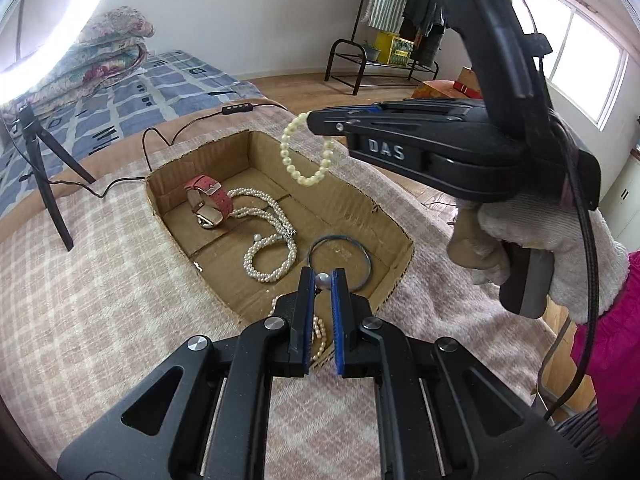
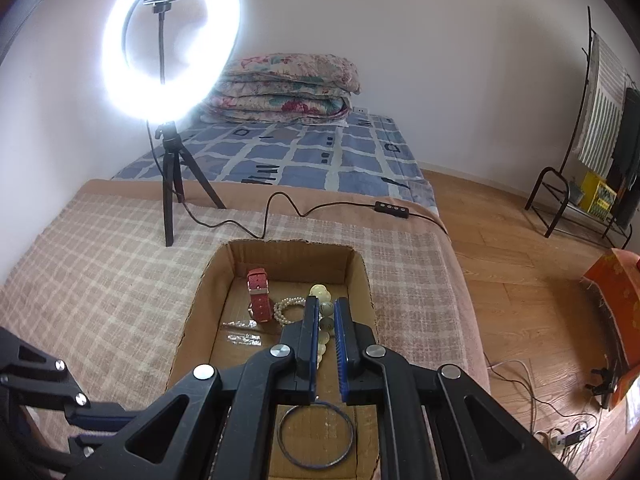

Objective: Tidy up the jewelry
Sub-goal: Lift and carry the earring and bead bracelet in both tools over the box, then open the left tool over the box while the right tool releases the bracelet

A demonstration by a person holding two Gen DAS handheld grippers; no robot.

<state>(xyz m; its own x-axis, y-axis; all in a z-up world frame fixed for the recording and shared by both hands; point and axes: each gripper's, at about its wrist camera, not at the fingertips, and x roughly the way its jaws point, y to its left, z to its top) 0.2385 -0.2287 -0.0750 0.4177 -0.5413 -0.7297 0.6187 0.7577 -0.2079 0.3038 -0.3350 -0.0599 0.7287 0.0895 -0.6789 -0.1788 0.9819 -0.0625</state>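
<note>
Your right gripper (image 1: 310, 120) is clamped on the pearl bracelet (image 1: 306, 150), which hangs above the cardboard box (image 1: 400, 260); your left gripper (image 1: 323, 280) is nearly closed, pinching a pearl necklace (image 1: 319, 330) over the box's near rim. Both pieces should handle as light, limp and smooth-beaded. Grip across the strand, not on a single bead.

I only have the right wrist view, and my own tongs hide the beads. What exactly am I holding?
Observer: The right tongs pinch a pearl bracelet, a closed loop hanging free above the cardboard box.
Operator: And the other hand?
Observer: The left tongs are shut on a pearl strand, gripped at a large grey bead, with the rest hanging below.
Operator: What lies behind my tongs in the box?
Observer: A coiled pearl necklace, beside the red watch.
</note>
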